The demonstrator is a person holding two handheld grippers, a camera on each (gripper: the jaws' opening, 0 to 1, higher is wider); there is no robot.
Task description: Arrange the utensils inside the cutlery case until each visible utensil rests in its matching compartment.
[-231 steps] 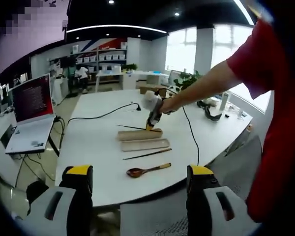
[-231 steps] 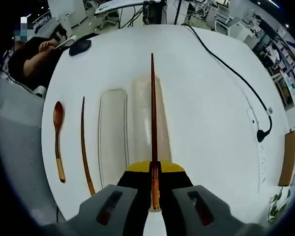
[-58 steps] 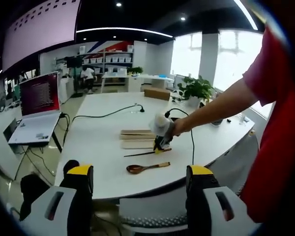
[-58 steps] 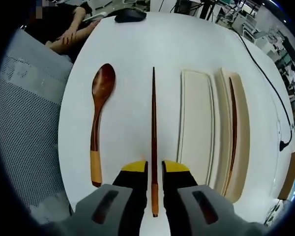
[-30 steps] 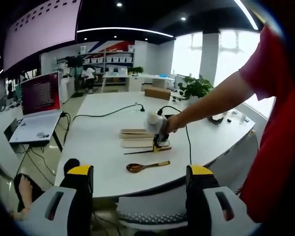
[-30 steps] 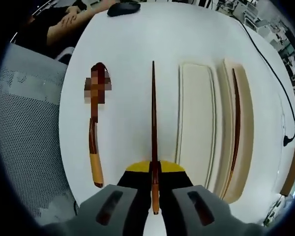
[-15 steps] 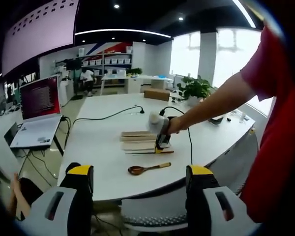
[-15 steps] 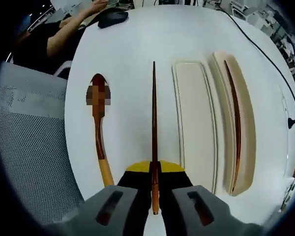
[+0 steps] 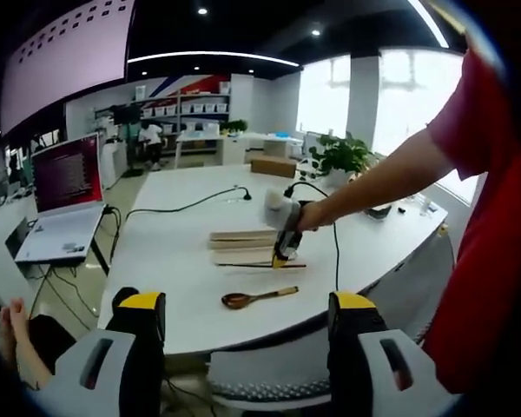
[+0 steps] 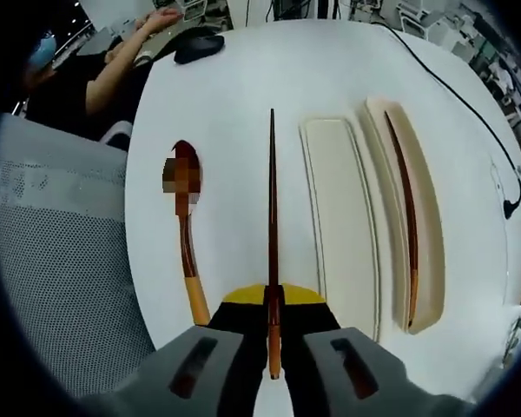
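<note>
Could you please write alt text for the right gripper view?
The right hand-held gripper is shut on a chopstick above a white table, between a wooden spoon and an open cutlery case holding another chopstick.

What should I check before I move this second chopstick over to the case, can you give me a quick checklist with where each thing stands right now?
1. Grip: the right gripper is shut on the chopstick near its thick end, and the stick runs straight out ahead. Ok.
2. Target slot: the first chopstick lies in the far tray of the case; room beside it looks enough. Ok.
3. Near tray: nothing lies in it. Ok.
4. Spoon: on the table on the other side from the case, out of the path. Ok.
5. Height above the table: cannot tell.
6. Left gripper: open, held back from the table. Ok.
</note>
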